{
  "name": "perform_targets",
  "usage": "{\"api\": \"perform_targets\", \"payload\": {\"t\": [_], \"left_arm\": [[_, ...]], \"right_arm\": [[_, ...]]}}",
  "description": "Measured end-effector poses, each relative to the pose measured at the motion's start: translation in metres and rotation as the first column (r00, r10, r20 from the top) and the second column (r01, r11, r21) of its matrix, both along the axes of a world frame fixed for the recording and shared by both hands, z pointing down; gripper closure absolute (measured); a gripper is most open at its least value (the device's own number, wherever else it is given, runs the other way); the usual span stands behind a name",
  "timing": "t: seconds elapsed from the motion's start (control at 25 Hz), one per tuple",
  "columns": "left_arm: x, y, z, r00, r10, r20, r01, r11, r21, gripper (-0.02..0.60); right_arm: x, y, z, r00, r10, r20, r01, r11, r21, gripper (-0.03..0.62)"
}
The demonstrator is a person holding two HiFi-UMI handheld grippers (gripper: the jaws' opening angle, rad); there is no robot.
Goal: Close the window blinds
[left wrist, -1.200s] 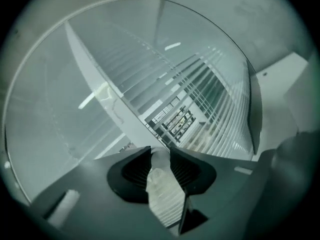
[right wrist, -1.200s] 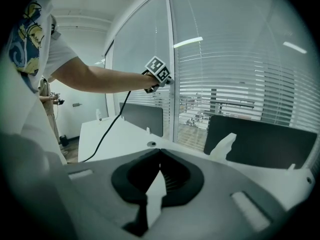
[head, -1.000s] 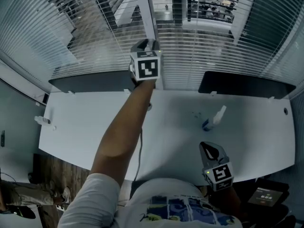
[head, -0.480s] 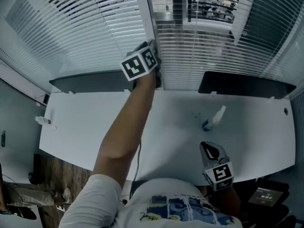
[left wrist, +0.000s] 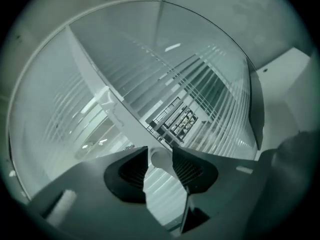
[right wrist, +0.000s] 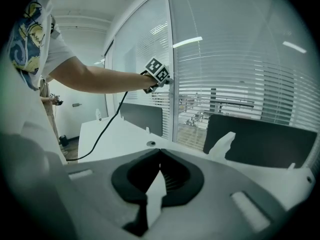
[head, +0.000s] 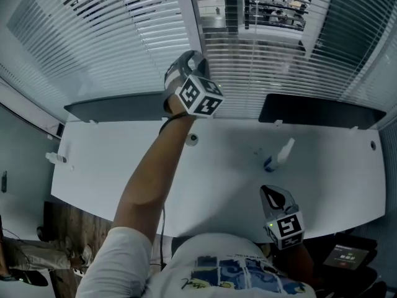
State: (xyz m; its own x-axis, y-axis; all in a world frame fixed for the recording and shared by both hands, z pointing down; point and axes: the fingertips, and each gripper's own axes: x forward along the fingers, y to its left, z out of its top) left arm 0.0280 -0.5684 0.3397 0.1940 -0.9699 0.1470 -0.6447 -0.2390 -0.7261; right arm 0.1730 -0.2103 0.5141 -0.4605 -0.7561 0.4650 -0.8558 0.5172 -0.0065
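Observation:
The left window blind [head: 118, 36] has its slats tilted nearly flat and shows white. The right blind [head: 273, 48] still lets the outside show through its slats. My left gripper [head: 189, 59] reaches up to the window post [head: 189, 17] between them. In the left gripper view the rounded white end of the blind wand [left wrist: 160, 162] sits between the jaw tips of my left gripper [left wrist: 160, 156]. Those jaws have just been opening and stand open round it. My right gripper [head: 279, 197] rests low over the desk, shut [right wrist: 160, 153] with nothing in it.
A white desk [head: 124, 166] runs under the window with two dark panels [head: 118, 107] [head: 322, 112] at its back edge. A spray bottle [head: 280, 154] lies right of middle, a small bottle [head: 54, 158] at the left end. A cable [head: 162, 222] hangs from my left arm.
The left blind's slats turned from see-through to white. My left gripper rolled at the post, its marker cube swinging left and then down. The right gripper stayed still.

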Motion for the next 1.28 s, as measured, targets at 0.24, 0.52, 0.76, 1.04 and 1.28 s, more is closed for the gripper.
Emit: {"api": "perform_targets", "payload": {"t": [0.24,0.52,0.76,1.04,1.28], "left_arm": [[0.001,-0.001,0.003,1.000,-0.001,-0.002,0.001,1.000,0.000,0.453],[-0.013,-0.001,-0.004,0.851,-0.058,-0.522,-0.012,0.991,-0.131,0.463],[-0.023,-0.004,0.000,0.502,-0.150,-0.852,-0.080,0.973,-0.218,0.463],[-0.031,-0.004,0.003,0.149,-0.195,-0.969,-0.192,0.956,-0.222,0.464],[-0.027,-0.003,0.001,0.324,-0.158,-0.933,-0.171,0.960,-0.222,0.451]], "right_arm": [[0.005,0.001,0.003,1.000,0.004,-0.013,-0.004,1.000,0.003,0.591],[0.003,0.001,0.003,1.000,0.002,-0.013,-0.002,1.000,-0.005,0.591],[0.005,0.002,0.006,1.000,0.001,-0.011,-0.001,1.000,-0.002,0.591],[0.002,0.003,0.006,1.000,-0.005,0.006,0.005,1.000,-0.010,0.591],[0.003,0.003,0.006,1.000,-0.006,-0.005,0.006,1.000,-0.005,0.591]]}}
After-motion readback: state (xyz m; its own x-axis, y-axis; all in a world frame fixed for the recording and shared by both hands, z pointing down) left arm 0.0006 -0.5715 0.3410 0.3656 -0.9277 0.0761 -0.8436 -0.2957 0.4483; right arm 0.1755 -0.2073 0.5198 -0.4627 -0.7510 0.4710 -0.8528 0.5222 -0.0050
